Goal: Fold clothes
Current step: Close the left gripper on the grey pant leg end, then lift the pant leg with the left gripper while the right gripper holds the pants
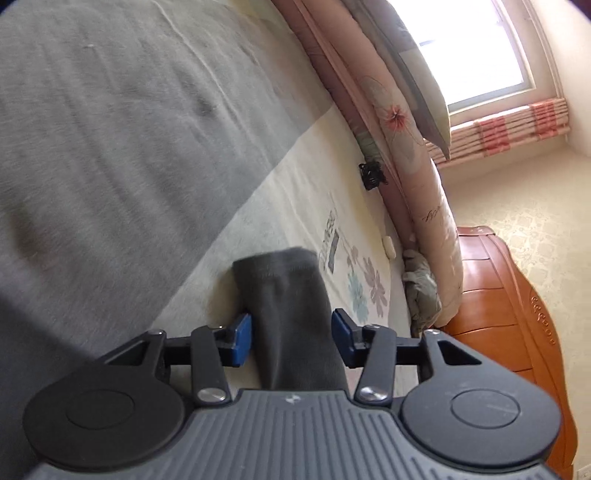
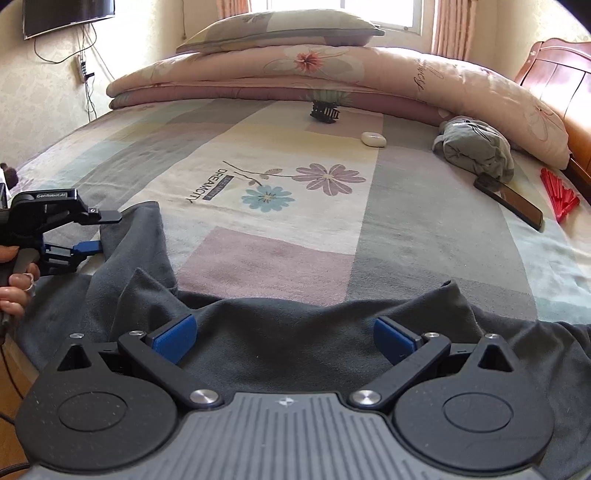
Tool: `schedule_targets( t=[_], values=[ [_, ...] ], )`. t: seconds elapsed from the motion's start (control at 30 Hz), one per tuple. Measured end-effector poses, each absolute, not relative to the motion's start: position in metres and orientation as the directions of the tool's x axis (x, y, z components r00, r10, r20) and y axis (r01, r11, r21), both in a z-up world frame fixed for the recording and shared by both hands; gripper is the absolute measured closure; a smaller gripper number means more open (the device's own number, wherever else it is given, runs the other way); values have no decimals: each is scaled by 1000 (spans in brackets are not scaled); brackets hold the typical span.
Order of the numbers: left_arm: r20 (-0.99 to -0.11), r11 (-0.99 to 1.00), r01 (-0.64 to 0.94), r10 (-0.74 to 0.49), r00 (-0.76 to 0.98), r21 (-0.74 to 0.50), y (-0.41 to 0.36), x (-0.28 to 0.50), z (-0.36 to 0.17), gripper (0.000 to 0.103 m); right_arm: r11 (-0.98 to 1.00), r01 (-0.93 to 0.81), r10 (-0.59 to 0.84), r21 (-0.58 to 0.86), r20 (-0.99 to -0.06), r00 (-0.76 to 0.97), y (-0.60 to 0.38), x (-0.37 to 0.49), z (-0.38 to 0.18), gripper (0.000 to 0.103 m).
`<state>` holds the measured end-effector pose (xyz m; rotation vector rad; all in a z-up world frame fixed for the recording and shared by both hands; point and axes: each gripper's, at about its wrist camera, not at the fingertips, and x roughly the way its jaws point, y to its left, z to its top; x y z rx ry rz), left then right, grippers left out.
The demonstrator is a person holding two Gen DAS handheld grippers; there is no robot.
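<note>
The dark grey garment lies on the bed along its near edge, with its long axis running 9 to 3 o'clock in the right wrist view. One sleeve extends from the garment's left part toward 11 o'clock and ends at the left claw.

Left claw: in the left wrist view, the sleeve end passes between the blue pads, pointing to 12 o'clock. A gap shows on each side of the cloth; a firm grip cannot be confirmed. A hand holds this tool at 9 o'clock in the right wrist view.

Right claw: released, jaws spread wide over the garment's far edge, nothing between the pads.

A folded quilt and a pillow lie at the bed's far side, at 12 o'clock.
</note>
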<state>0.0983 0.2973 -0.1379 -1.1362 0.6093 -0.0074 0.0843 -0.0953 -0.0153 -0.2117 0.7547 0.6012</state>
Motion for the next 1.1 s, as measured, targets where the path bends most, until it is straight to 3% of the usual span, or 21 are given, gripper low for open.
schedule_targets(
  t=[0.33, 0.37, 0.47, 1.1],
  values=[
    [-474, 520, -260, -337, 813, -814, 292, 114, -133, 58, 797, -605, 435, 8, -702, 564, -91, 78, -17, 0],
    [-492, 567, -252, -322, 809, -784, 288, 119, -130, 64, 798, -603, 434, 9, -703, 563, -91, 78, -17, 0],
    [-555, 645, -288, -256, 792, -708, 280, 119, -127, 97, 799, -601, 436, 13, -700, 566, -93, 75, -16, 0],
    [-458, 683, -328, -11, 889, -653, 292, -10, -28, 100, 782, -622, 474, 48, -694, 542, -96, 63, -18, 0]
  ],
)
